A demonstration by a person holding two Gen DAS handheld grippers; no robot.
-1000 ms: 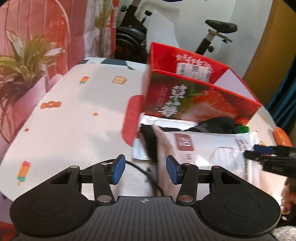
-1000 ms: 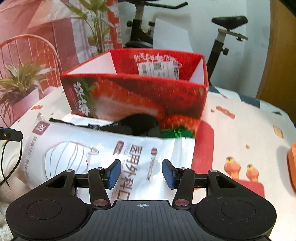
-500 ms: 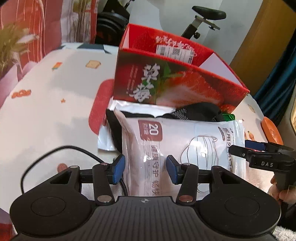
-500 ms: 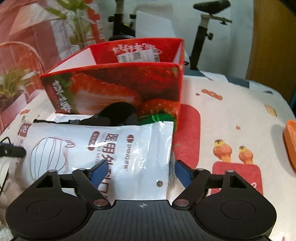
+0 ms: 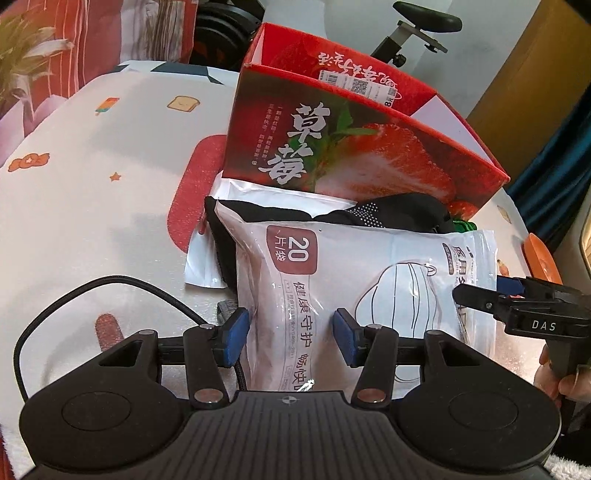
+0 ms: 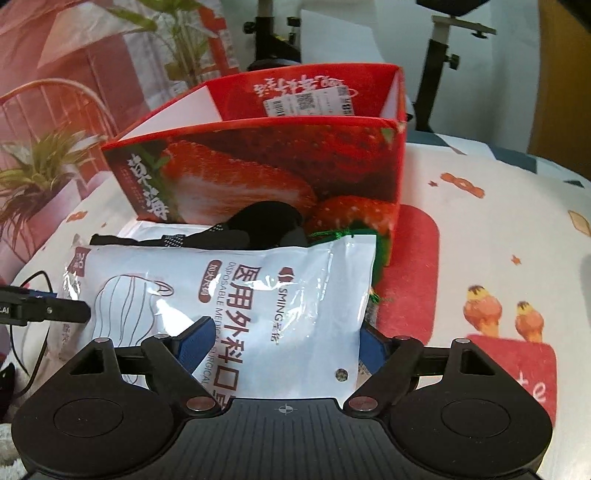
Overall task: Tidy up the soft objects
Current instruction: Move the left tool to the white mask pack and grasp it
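Note:
A white plastic bag of face masks [image 5: 369,266] [image 6: 240,288] lies flat on the table in front of an open red strawberry box [image 5: 332,155] [image 6: 258,166]. Behind the bag sits a black dotted fabric item [image 5: 399,214] [image 6: 266,225], with a green item [image 6: 380,251] at its right. My left gripper [image 5: 290,332] is open over the bag's left end, which lies between the pads. My right gripper [image 6: 282,343] stands wide open astride the bag's right end, with one pad past the bag's edge. Each gripper also shows in the other's view: right gripper [image 5: 480,291], left gripper [image 6: 62,302].
A flat white pouch [image 5: 207,266] lies under the pile. A black cable [image 5: 110,284] loops on the patterned tablecloth [image 5: 92,184] at the left. An orange object [image 5: 539,254] sits at the table's right edge. A potted plant [image 6: 37,184] and an exercise bike [image 5: 424,18] stand beyond the table.
Both grippers have come down closer to the mask bag. The right jaws have spread much wider, and now straddle the bag's right end. The left jaws now straddle its left end.

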